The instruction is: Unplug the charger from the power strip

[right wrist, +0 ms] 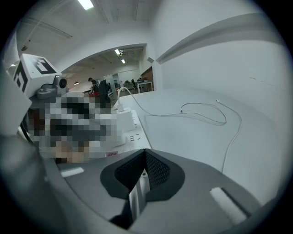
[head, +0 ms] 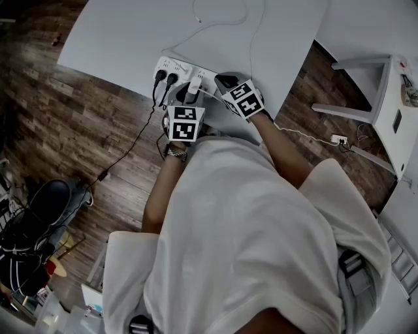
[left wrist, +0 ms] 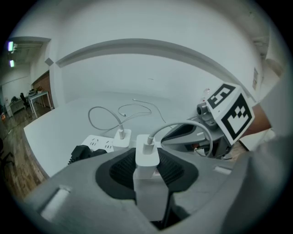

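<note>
A white power strip [head: 171, 66] lies near the front edge of the white table [head: 117, 39]. Two black plugs [head: 164, 77] sit in its left end. My left gripper [head: 191, 91] is shut on a white charger [left wrist: 147, 157], which stands upright at the strip with its white cable [left wrist: 192, 125] arching off to the right. The jaws hide its foot, so I cannot tell whether the prongs sit in the socket. A second white charger [left wrist: 121, 137] is plugged in just behind it. My right gripper [head: 222, 79] is shut and empty, its tip at the strip's right end [right wrist: 132, 135].
White cables [head: 222, 19] loop across the table behind the strip. Black cords [head: 130, 143] drop off the table edge to the wooden floor. A white stool [head: 372, 91] and a floor socket [head: 338, 139] are at the right. Bags [head: 32, 222] lie at the lower left.
</note>
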### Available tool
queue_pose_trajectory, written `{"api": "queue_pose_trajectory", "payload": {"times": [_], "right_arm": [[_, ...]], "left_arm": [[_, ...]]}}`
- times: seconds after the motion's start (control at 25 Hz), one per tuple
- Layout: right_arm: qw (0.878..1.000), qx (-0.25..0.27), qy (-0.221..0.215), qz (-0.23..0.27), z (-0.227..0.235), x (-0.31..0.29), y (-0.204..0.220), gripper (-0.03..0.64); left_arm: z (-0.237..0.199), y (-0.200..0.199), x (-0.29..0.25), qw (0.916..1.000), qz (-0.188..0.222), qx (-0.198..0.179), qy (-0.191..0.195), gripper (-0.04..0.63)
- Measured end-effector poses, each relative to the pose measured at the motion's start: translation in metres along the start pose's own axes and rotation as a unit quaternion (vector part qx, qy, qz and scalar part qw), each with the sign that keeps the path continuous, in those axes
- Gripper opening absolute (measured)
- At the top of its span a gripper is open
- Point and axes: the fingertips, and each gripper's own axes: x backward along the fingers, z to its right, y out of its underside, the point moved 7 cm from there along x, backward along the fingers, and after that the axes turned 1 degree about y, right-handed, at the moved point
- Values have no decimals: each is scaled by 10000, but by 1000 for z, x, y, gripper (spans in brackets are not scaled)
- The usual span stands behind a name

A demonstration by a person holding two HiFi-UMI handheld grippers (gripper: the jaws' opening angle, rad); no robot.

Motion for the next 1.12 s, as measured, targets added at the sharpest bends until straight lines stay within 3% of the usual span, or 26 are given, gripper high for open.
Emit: {"api": "queue_pose_trajectory", "payload": {"times": [0.16,0.28,0.6,0.88,1.12], "right_arm": [[10000,-39,-11,4,1,-2,0,3],[10000,-63,-25,9,2,-1,1,3],[10000,-51,5,25,2,-2,0,3],[9999,-109,4,33,1,-2,0,3],[9999,-115,4,54,2,1,1,3]], "left_arm": [[-5,1,1,9993,90,353,110,146],[-4,1,0,9990,120,408,111,147],[3,-3,-1,9995,-11,-319,-35,144],[-1,0,1,10000,32,-62,-45,144],[5,-2,1,9997,22,-244,-86,144]]}}
